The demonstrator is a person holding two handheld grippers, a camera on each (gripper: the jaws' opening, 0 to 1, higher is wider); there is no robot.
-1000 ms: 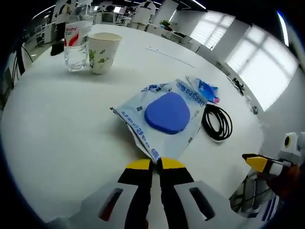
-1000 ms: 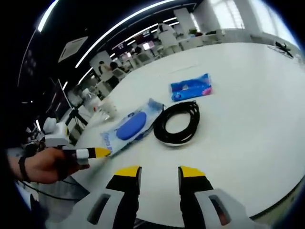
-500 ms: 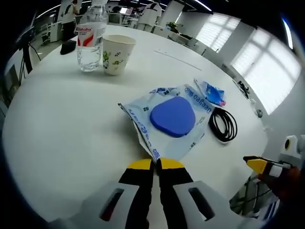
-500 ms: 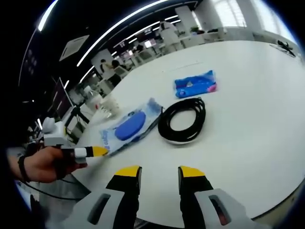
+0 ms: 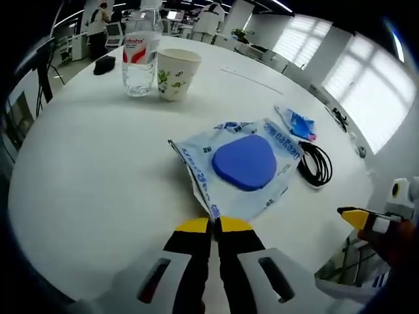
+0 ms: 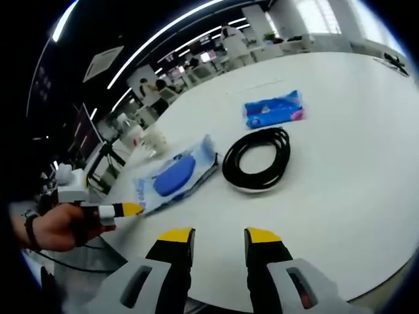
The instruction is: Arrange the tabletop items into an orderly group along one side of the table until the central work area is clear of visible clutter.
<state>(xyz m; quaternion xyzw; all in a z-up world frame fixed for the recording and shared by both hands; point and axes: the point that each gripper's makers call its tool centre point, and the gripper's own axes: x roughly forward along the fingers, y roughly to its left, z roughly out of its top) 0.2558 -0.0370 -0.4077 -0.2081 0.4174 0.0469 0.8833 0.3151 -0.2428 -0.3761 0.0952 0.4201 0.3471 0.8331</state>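
- My left tool [image 5: 213, 226] has its jaws pressed together on the near corner of the wet-wipes pack [image 5: 239, 167], which lies mid-worktop [image 5: 91, 170]; I judge I'm dragging it toward the edge.
- At 11 o'clock stand the water bottle [image 5: 140, 55] and paper cup [image 5: 176, 74]; at 2 o'clock, the black cable coil [image 5: 317, 163] and blue packet [image 5: 296, 123].
- My right tool [image 6: 219, 237], jaws apart, hovers level; the coil is probably its next target.

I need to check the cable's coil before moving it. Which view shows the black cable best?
The right gripper view: the black cable lies as a full open loop. In the left gripper view it looks small and squashed beside the wipes pack.
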